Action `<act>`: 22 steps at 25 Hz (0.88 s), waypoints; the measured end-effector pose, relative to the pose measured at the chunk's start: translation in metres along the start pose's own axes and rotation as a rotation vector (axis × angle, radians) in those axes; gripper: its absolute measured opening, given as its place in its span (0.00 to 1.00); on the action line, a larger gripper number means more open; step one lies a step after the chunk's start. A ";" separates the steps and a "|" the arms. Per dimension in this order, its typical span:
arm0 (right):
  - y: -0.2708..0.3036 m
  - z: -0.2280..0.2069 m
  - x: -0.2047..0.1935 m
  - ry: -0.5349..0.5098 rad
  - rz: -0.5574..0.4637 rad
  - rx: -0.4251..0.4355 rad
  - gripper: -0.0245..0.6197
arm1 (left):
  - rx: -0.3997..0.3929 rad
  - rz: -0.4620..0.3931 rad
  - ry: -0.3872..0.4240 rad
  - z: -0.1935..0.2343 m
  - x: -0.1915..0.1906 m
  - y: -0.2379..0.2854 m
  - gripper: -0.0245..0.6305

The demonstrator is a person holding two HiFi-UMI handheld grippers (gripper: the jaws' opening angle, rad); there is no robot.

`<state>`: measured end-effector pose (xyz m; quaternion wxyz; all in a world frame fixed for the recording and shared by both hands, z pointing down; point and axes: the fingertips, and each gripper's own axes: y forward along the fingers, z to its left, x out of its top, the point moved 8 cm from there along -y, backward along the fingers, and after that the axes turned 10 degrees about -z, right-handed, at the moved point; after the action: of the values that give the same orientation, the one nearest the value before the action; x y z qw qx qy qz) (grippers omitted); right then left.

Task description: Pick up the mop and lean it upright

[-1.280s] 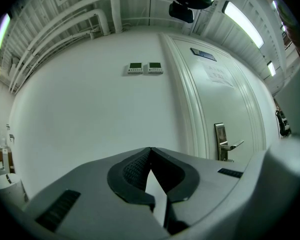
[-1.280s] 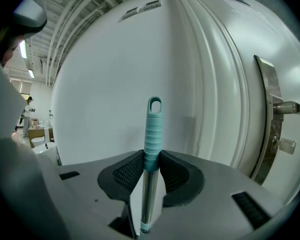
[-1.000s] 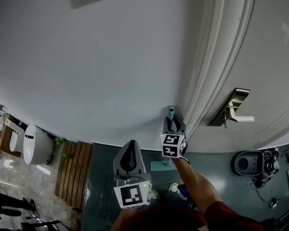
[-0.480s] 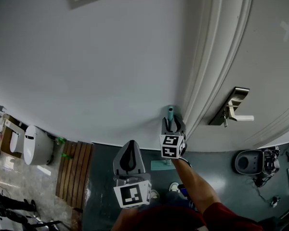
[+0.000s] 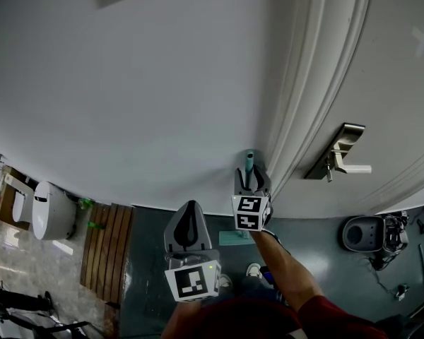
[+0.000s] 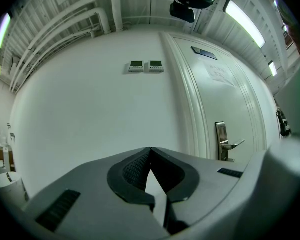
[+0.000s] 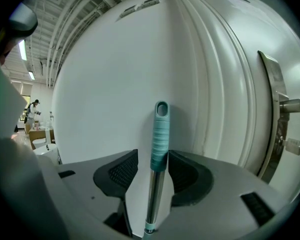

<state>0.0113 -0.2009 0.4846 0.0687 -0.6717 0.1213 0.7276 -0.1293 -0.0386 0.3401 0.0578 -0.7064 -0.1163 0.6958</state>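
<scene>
A white door with a metal lever handle stands beside the plain wall.

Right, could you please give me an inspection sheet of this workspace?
Surface: dark floor, white wall.
Job's things: mop handle upright at the wall beside the door frame; mop head on the floor.
Clutter: wooden slats, white container, round grey device.
Tongs: right tongs have just been opening, handle between them unclamped; left tongs shut, empty.
Cables: possibly beside the device; too small to tell.
Surroundings: door with lever handle; wall panels.
</scene>
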 end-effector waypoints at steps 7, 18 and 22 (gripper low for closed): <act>-0.013 0.002 0.007 0.032 -0.025 0.012 0.33 | -0.002 -0.013 -0.001 0.002 -0.001 0.004 0.06; -0.046 -0.008 0.023 0.050 -0.061 0.049 0.33 | -0.007 0.003 -0.015 0.002 -0.009 0.003 0.06; -0.067 -0.013 0.030 0.070 -0.081 0.064 0.33 | -0.006 0.009 -0.019 0.002 -0.012 0.002 0.06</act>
<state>0.0389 -0.1421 0.4481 0.1155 -0.6985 0.1195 0.6960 -0.1310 -0.0440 0.3508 0.0514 -0.7006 -0.1159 0.7023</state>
